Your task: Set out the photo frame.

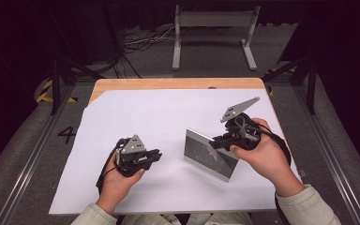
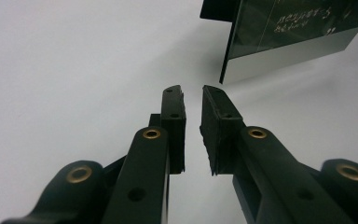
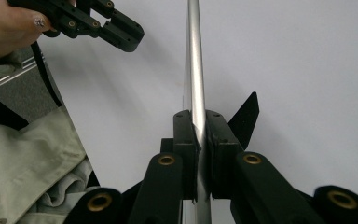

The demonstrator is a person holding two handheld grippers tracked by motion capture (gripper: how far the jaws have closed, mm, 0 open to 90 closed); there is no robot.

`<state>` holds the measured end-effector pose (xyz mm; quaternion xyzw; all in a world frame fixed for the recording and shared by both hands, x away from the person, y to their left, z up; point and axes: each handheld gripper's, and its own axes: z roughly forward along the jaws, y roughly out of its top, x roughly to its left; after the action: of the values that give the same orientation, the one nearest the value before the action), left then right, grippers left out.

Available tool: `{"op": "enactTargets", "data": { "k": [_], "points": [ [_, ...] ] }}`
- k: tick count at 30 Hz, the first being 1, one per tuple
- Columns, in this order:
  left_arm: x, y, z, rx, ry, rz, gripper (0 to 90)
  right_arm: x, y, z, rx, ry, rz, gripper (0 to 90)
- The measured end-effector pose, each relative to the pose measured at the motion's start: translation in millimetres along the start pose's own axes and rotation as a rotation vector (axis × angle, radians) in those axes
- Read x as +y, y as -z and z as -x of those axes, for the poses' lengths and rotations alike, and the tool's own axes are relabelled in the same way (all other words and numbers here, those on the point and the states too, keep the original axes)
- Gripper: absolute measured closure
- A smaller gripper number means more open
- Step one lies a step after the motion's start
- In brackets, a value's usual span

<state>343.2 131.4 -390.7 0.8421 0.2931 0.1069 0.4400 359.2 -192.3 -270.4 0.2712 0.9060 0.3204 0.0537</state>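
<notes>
The right gripper (image 3: 199,130) was clamped on the top edge of a frame (image 1: 208,153) standing upright on the white sheet (image 1: 136,112). The left gripper (image 2: 193,109) stood nearby, jaws slightly apart and empty. The frame's faint writing was illegible.

A dim room around a lit table

We see a wooden table (image 1: 178,83) under a white sheet (image 1: 136,117), grey carpet floor (image 1: 23,140), a grey metal stand (image 1: 214,21) and cables (image 1: 140,40) behind.
</notes>
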Motion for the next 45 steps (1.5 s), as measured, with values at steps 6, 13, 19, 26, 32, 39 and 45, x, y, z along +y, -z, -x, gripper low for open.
{"op": "enactTargets", "data": {
  "k": [6, 13, 19, 26, 32, 39, 45],
  "points": [
    [-5.5, 5.3, -1.5, 0.017, 0.014, -0.004, 79.2, 13.0, -5.3, 9.0, 0.059, 0.078, -0.01, 84.7],
    [-9.4, 7.6, -2.8, 0.025, 0.031, -0.003, 79.2, 24.4, -13.3, 17.7, 0.142, 0.19, -0.027, 84.7],
    [-9.2, 6.6, -3.4, 0.023, 0.022, -0.006, 79.2, 29.4, -23.4, 31.4, 0.207, 0.251, -0.039, 84.7],
    [-9.2, 4.2, -3.0, 0.019, 0.018, -0.012, 79.1, 33.5, -32.0, 42.7, 0.272, 0.29, -0.039, 84.7],
    [-9.4, 3.5, -2.9, 0.019, 0.02, -0.016, 79.0, 35.7, -43.8, 48.3, 0.32, 0.338, -0.075, 84.7],
    [-9.6, 2.4, -2.5, 0.012, 0.023, -0.018, 79.0, 34.8, -50.7, 53.9, 0.35, 0.351, -0.086, 84.7],
    [-9.6, 1.7, -2.5, 0.011, 0.021, -0.022, 79.0, 32.3, -54.9, 59.9, 0.366, 0.369, -0.084, 84.6]
  ]
}}
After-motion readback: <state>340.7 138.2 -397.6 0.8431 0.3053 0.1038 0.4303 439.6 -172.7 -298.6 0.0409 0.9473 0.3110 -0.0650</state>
